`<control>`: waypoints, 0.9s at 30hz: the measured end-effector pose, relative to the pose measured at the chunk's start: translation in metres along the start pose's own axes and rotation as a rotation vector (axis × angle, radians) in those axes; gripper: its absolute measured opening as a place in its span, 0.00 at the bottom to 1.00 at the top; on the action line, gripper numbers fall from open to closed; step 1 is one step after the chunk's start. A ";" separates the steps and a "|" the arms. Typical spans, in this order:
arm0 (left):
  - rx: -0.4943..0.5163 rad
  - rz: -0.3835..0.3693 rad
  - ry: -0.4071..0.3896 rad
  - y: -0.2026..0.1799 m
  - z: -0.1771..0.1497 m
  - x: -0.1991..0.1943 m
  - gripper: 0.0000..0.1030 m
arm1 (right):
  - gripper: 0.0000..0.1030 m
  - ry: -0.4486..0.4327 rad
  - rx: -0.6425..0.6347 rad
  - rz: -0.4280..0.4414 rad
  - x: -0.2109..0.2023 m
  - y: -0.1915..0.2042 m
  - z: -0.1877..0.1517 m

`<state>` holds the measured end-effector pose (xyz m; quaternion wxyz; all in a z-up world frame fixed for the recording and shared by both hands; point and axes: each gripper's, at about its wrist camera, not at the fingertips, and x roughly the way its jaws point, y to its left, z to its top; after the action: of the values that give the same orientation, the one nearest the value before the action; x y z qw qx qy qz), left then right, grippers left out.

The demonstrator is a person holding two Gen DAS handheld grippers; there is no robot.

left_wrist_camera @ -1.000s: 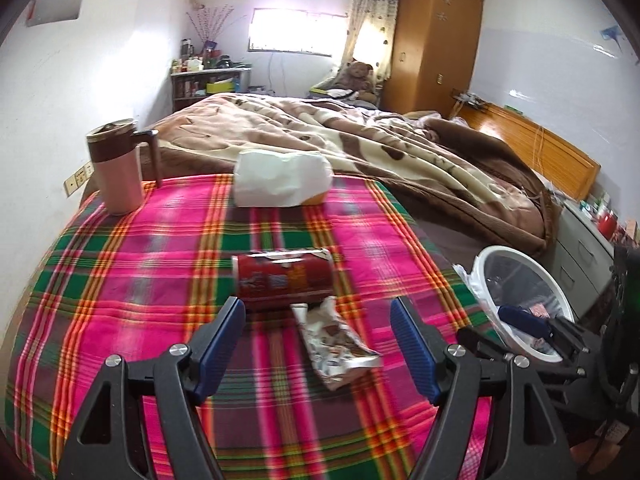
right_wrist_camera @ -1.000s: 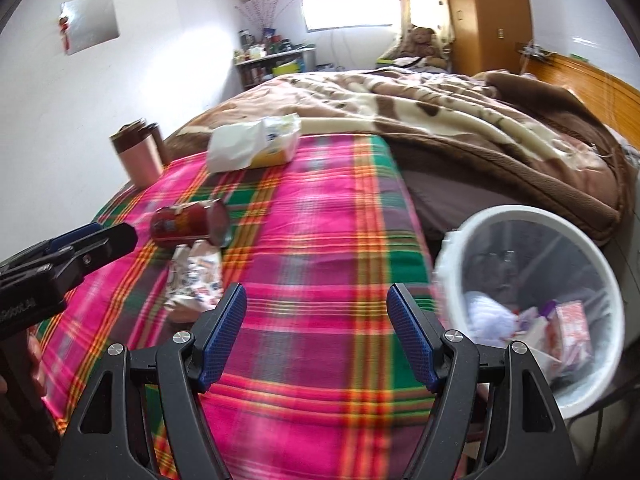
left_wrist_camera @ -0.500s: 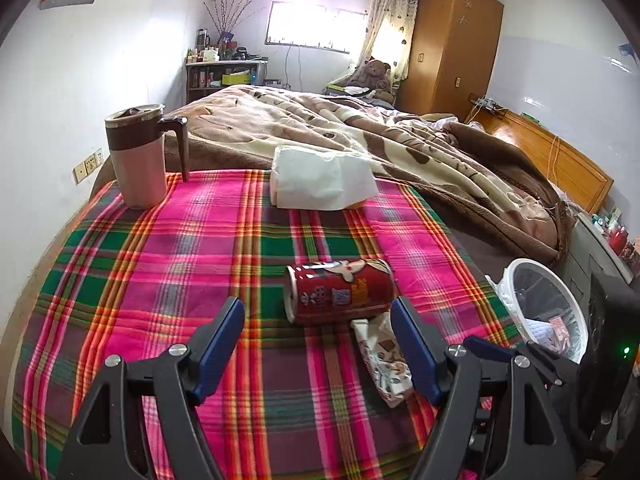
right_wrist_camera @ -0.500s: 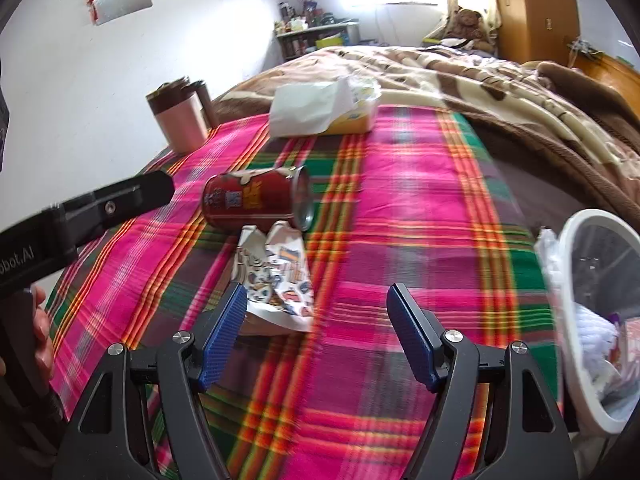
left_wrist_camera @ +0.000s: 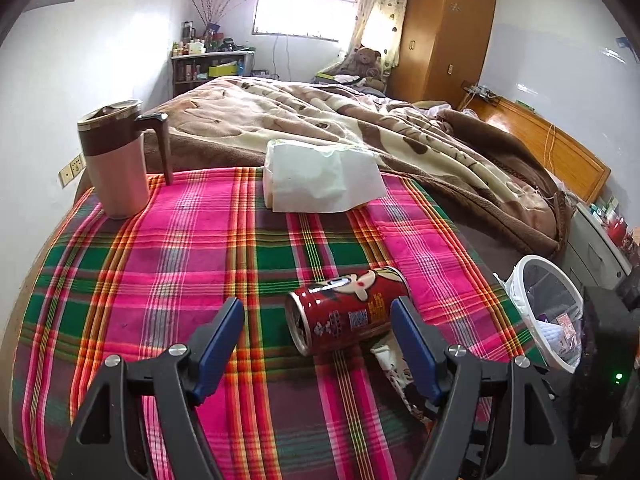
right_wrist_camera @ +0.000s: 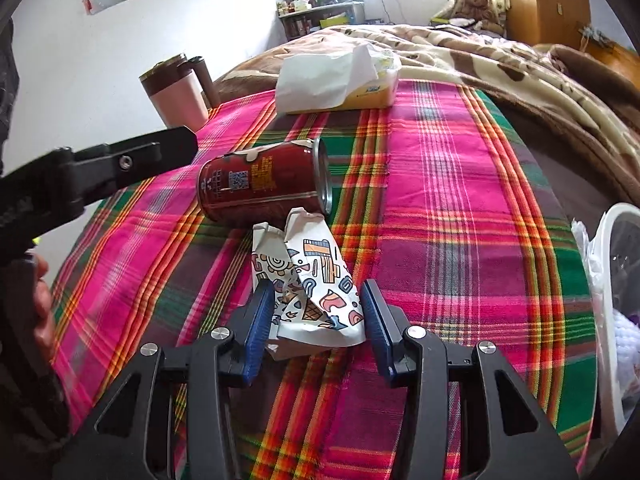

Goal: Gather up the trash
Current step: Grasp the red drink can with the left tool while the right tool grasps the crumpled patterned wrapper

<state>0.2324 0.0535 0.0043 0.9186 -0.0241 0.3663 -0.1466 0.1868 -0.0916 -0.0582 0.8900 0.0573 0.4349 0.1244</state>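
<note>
A red drink can (left_wrist_camera: 346, 311) lies on its side on the plaid cloth; it also shows in the right wrist view (right_wrist_camera: 264, 180). A crumpled printed paper wrapper (right_wrist_camera: 310, 288) lies just in front of it. My right gripper (right_wrist_camera: 318, 322) has its blue pads on both sides of the wrapper, partly closed around it. My left gripper (left_wrist_camera: 320, 344) is open, low over the cloth, with the can between its fingers near the right one. The wrapper (left_wrist_camera: 394, 368) shows behind the left gripper's right finger.
A white lined trash bin (left_wrist_camera: 546, 312) with rubbish in it stands at the right of the bed; its rim (right_wrist_camera: 608, 240) shows in the right wrist view. A pink mug (left_wrist_camera: 114, 160) and a tissue pack (left_wrist_camera: 320, 184) sit further back. A brown blanket (left_wrist_camera: 400, 128) lies beyond.
Both grippers moved forward toward the trash. The right gripper narrowed its jaws around the wrapper. The left gripper shifted so the can sits between its fingers.
</note>
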 end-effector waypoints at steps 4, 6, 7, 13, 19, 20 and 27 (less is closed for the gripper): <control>0.029 -0.012 0.015 -0.003 0.004 0.010 0.75 | 0.44 -0.012 0.019 -0.036 -0.003 -0.007 -0.001; 0.044 -0.015 0.029 -0.005 0.005 0.016 0.75 | 0.44 -0.019 0.053 -0.042 -0.007 -0.015 -0.001; 0.051 -0.013 0.038 -0.005 0.005 0.020 0.75 | 0.44 -0.023 0.059 -0.054 -0.008 -0.018 -0.001; 0.105 -0.015 0.089 -0.011 0.006 0.038 0.75 | 0.44 -0.034 0.132 -0.113 -0.015 -0.042 -0.003; 0.213 -0.040 0.115 -0.028 0.006 0.050 0.79 | 0.44 -0.040 0.166 -0.130 -0.021 -0.055 -0.007; 0.223 -0.041 0.123 -0.030 0.005 0.052 0.79 | 0.44 -0.041 0.168 -0.133 -0.022 -0.057 -0.007; 0.275 -0.103 0.192 -0.044 0.002 0.056 0.79 | 0.44 -0.044 0.183 -0.118 -0.025 -0.066 -0.010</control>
<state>0.2612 -0.0046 -0.0252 0.8652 0.0974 0.4272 -0.2439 0.1760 -0.1618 -0.0593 0.8961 0.1156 0.4274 0.0302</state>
